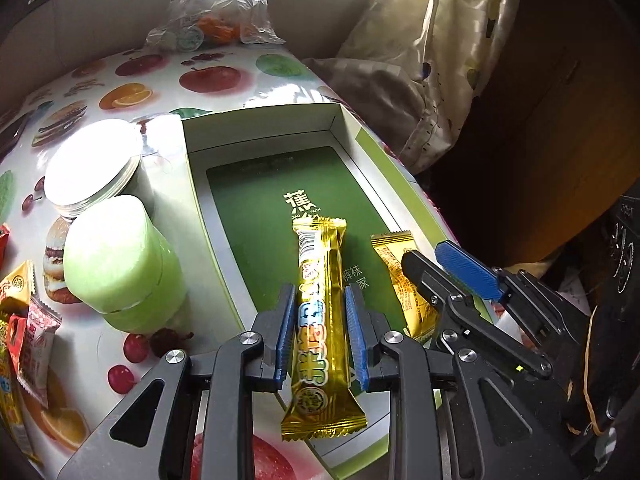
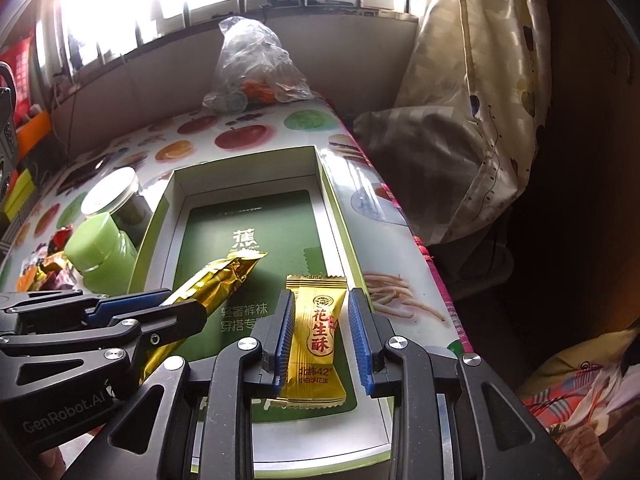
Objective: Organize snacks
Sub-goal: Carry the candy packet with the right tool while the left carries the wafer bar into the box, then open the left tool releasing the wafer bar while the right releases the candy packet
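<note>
A shallow open box (image 1: 256, 140) with a green floor lies on the fruit-print table; it also shows in the right wrist view (image 2: 168, 196). My left gripper (image 1: 322, 338) straddles a long gold snack bar (image 1: 320, 320) lying in the box, its blue pads slightly apart from the wrapper. My right gripper (image 2: 324, 340) straddles a small yellow peanut candy packet (image 2: 316, 344) in the box, with gaps on both sides. The right gripper (image 1: 456, 272) appears at the right of the left wrist view, beside the yellow packet (image 1: 400, 276). The left gripper (image 2: 160, 308) and gold bar (image 2: 216, 280) appear at the left of the right wrist view.
A light green jar (image 1: 120, 260) and a white-lidded jar (image 1: 92, 168) stand left of the box. Several loose wrapped snacks (image 1: 24, 320) lie at the far left. A clear plastic bag (image 1: 220, 8) sits at the table's back. Bedding (image 1: 440, 60) lies off the right edge.
</note>
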{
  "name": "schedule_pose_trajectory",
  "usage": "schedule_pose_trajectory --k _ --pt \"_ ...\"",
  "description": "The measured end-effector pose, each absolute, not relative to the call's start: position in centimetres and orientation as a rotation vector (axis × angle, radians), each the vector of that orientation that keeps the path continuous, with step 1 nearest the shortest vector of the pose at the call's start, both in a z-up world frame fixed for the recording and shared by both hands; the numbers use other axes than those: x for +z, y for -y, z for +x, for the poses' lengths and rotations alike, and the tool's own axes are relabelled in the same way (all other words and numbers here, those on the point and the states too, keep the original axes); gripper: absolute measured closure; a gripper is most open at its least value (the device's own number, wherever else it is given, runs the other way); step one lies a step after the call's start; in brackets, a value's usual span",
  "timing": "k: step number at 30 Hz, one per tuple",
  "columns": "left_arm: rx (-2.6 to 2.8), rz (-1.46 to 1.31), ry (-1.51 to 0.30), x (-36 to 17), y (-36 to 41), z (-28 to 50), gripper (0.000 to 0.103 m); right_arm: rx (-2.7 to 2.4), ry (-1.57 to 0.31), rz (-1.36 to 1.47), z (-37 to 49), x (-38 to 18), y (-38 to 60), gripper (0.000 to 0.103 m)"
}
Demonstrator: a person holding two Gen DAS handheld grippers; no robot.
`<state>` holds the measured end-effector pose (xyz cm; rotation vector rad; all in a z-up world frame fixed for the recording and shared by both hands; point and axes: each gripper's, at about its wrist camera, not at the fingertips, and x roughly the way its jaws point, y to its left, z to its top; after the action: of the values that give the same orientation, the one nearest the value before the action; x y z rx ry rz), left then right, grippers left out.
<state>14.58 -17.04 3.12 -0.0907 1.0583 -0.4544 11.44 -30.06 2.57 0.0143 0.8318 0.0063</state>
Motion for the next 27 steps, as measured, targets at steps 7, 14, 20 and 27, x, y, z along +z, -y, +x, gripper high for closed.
schedule_pose_trajectory --k 7,14,20,27 --pt "-0.447 -0.093 -1.037 3.8 16.3 14.1 0.065 0.005 -0.827 0.033 11.1 2.8 30.2 0.07" --pt "-0.451 -0.099 -1.004 5.1 15.2 12.6 0.064 -0.004 -0.789 0.042 10.1 4.1 29.7 0.061" --pt "-0.419 -0.065 -0.943 6.8 13.9 10.2 0.064 0.006 -0.757 0.063 8.9 5.4 29.1 0.059" --pt "-0.342 -0.038 -0.871 8.3 11.1 8.0 0.064 0.053 -0.711 0.108 7.0 7.2 27.3 0.058"
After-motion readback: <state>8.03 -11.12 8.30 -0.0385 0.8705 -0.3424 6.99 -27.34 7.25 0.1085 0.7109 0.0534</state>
